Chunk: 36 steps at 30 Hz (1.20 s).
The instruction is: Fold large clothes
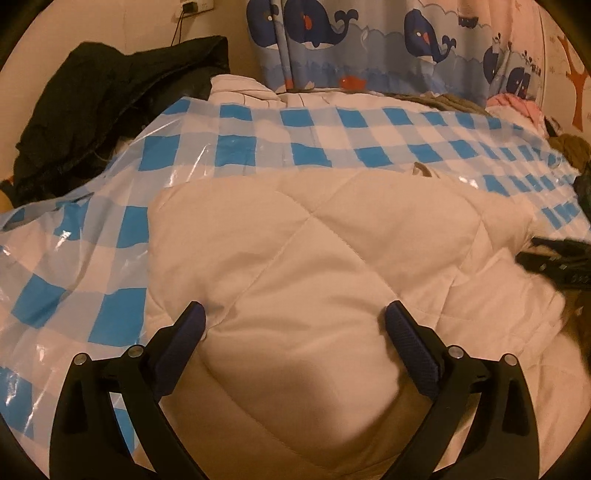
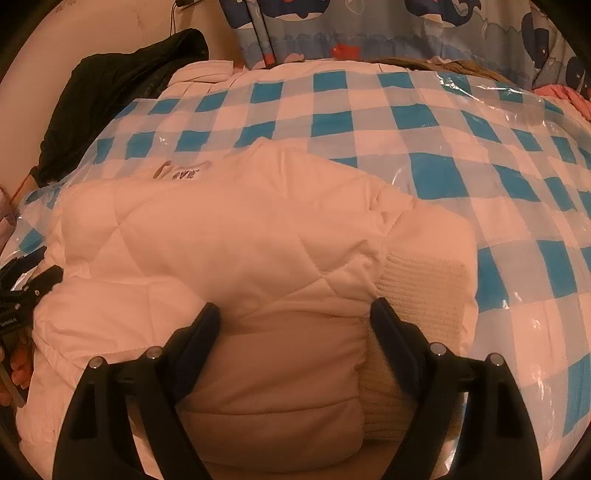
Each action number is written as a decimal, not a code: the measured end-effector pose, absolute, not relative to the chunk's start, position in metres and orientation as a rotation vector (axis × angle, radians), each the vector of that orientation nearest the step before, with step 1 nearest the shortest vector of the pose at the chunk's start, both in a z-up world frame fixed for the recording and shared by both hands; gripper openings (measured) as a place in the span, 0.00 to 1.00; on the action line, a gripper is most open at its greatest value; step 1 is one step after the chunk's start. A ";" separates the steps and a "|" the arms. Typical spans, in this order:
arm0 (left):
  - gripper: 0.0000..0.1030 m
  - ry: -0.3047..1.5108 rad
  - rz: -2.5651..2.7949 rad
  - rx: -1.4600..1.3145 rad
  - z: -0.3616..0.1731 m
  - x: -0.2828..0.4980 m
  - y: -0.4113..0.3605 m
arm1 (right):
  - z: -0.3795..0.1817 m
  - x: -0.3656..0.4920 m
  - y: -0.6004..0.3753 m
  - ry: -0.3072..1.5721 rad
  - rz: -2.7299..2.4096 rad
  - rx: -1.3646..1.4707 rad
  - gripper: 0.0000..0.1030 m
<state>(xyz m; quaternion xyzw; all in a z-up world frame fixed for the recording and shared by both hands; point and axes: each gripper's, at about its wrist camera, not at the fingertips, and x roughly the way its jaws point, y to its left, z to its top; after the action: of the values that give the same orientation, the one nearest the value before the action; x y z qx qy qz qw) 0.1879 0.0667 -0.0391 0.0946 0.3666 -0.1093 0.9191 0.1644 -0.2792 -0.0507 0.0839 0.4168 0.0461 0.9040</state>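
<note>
- A white quilted jacket (image 2: 229, 236) is seen lying folded on a blue-and-white checked plastic sheet (image 2: 436, 140), which is spread over what appears to be a bed
- A neck label (image 2: 184, 172) is shown at the far edge of the jacket, and a ribbed knit cuff (image 2: 421, 284) is turned up at its right side
- The right hand-held gripper (image 2: 295, 317) is held just above the near part of the jacket with its jaws spread wide; no fabric is seen pinched between them, though the right fingertip sits just beside the cuff
- The left hand-held gripper (image 1: 295, 319) is likewise spread wide over the quilted fabric; whether its tips touch the cloth cannot be told
- In the left wrist view the other gripper is glimpsed, blurred, at the right edge; in the right wrist view the left one appears at the left edge with fingers of a hand (image 2: 16, 369) beside it
- A black coat (image 1: 110, 107) is heaped at the far left beyond the sheet
- A whale-print curtain (image 1: 369, 40) hangs behind, and pink clothing (image 1: 517, 105) lies at the far right
- A wall socket with a plug (image 1: 194, 6) is seen at top left
</note>
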 end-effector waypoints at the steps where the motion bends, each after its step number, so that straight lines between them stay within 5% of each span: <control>1: 0.92 0.748 -0.219 0.202 -0.041 0.187 0.066 | -0.047 0.163 -0.278 0.862 0.091 0.168 0.77; 6: 0.92 0.723 -0.202 0.216 -0.044 0.182 0.064 | -0.006 0.155 -0.276 0.697 0.036 0.132 0.79; 13: 0.92 0.699 -0.203 0.225 -0.044 0.178 0.063 | -0.052 0.189 -0.288 0.806 -0.013 0.168 0.79; 22: 0.92 0.686 -0.185 0.248 -0.045 0.176 0.060 | -0.015 0.151 -0.286 0.676 -0.016 0.161 0.80; 33: 0.92 0.673 -0.173 0.266 -0.043 0.173 0.059 | -0.037 0.143 -0.301 0.745 -0.009 0.175 0.82; 36: 0.92 0.535 -0.174 0.299 -0.023 0.153 0.055 | -0.023 0.123 -0.300 0.665 -0.014 0.132 0.82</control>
<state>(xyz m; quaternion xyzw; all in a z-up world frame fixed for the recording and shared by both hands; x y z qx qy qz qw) 0.1527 0.0545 -0.0229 0.1471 0.2631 -0.0854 0.9496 0.1228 -0.2998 -0.0234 0.0650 0.3260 -0.0071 0.9431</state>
